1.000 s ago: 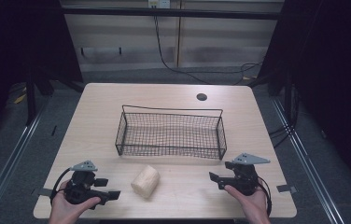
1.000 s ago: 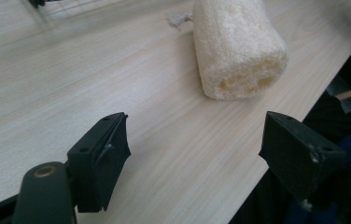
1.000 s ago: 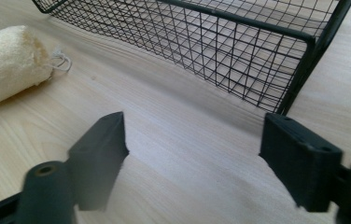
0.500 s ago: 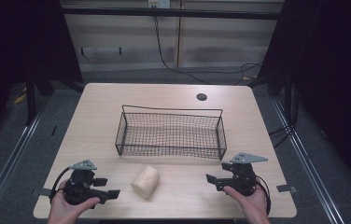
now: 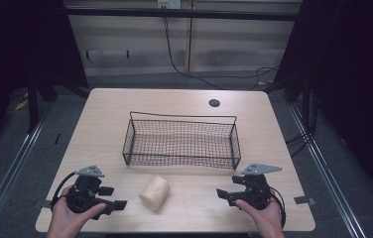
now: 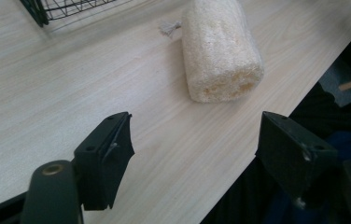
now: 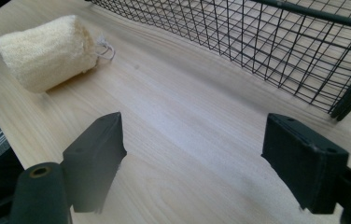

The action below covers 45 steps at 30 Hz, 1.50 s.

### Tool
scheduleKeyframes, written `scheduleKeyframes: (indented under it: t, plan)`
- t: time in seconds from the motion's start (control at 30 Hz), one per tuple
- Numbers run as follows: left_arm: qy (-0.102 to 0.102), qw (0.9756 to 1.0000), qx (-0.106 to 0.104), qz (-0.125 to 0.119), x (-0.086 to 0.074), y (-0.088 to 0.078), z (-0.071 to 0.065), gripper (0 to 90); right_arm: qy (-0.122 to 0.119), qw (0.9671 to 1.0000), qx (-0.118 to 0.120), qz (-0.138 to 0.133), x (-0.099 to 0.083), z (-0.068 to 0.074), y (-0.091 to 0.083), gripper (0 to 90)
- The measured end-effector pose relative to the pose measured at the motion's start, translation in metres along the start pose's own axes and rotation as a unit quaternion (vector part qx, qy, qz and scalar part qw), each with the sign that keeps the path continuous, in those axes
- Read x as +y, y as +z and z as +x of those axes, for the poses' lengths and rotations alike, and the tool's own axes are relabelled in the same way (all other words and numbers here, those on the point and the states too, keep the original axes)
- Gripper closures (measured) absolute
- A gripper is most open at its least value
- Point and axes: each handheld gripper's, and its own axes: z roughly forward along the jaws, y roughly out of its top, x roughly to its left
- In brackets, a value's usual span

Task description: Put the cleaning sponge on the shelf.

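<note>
Loofah point(image 5: 154, 193) lies near desk's point(image 5: 184, 99) front edge | both grippers point(image 5: 109, 204) point(image 5: 222, 193) released, empty | a nudge could roll it off.

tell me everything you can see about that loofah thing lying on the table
The loofah is a short, pale cream cylinder with a rough, fibrous, spongy-looking surface. A small loop of light string sticks out of one end; the other end shows a flat, porous cut face. It lies on its side on the wooden table, near the front edge, just in front of the wire basket and apart from it. It sits between the left gripper and right gripper; neither touches it. It looks dry and intact.
</note>
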Motion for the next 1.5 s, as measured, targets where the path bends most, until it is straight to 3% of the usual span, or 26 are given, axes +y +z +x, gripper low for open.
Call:
scheduleKeyframes:
  t: [0.3, 0.47, 0.7, 0.83, 1.1, 1.2, 1.3, 1.33, 1.43, 1.47, 1.5]
  plan:
    - [0.029, 0.9989, -0.009, 0.037, 0.022, 0.007, -0.012, 22.8, 0.001, 1.0000, 0.000, -0.001, 0.000, -0.001, 0.001, 15.8]
    - [0.019, 0.9979, -0.002, 0.063, 0.035, 0.011, -0.018, 24.6, 0.001, 1.0000, -0.003, 0.001, 0.000, 0.000, 0.001, 15.7]
    - [0.023, 0.9971, 0.001, 0.073, 0.047, 0.015, -0.022, 24.6, 0.001, 1.0000, -0.003, 0.003, 0.000, 0.001, 0.001, 15.7]
    - [0.023, 0.9956, -0.005, 0.090, 0.056, 0.019, -0.025, 22.0, 0.004, 1.0000, -0.004, 0.000, -0.001, 0.001, 0.000, 15.7]
    - [0.023, 0.9917, 0.011, 0.126, 0.074, 0.025, -0.030, 20.5, 0.001, 1.0000, 0.001, 0.006, 0.000, 0.001, 0.002, 15.7]
    - [0.017, 0.9904, 0.019, 0.136, 0.079, 0.029, -0.033, 26.0, -0.002, 1.0000, 0.003, 0.006, -0.001, 0.002, 0.002, 15.7]
    - [0.018, 0.9854, 0.033, 0.166, 0.086, 0.038, -0.035, 25.7, -0.001, 1.0000, 0.003, 0.005, -0.001, 0.003, 0.002, 15.7]
    - [0.019, 0.9849, 0.033, 0.169, 0.088, 0.040, -0.035, 25.1, -0.002, 1.0000, 0.003, 0.006, -0.001, 0.002, 0.002, 15.7]
    - [0.022, 0.9845, 0.030, 0.171, 0.092, 0.041, -0.035, 23.7, -0.001, 1.0000, 0.002, 0.006, -0.001, 0.002, 0.003, 15.7]
    - [0.016, 0.9864, 0.022, 0.162, 0.096, 0.041, -0.036, 23.7, 0.000, 1.0000, 0.003, 0.008, -0.001, 0.002, 0.003, 15.7]
    - [0.016, 0.9864, 0.022, 0.162, 0.096, 0.041, -0.036, 23.6, 0.000, 1.0000, 0.003, 0.008, -0.001, 0.002, 0.003, 15.7]
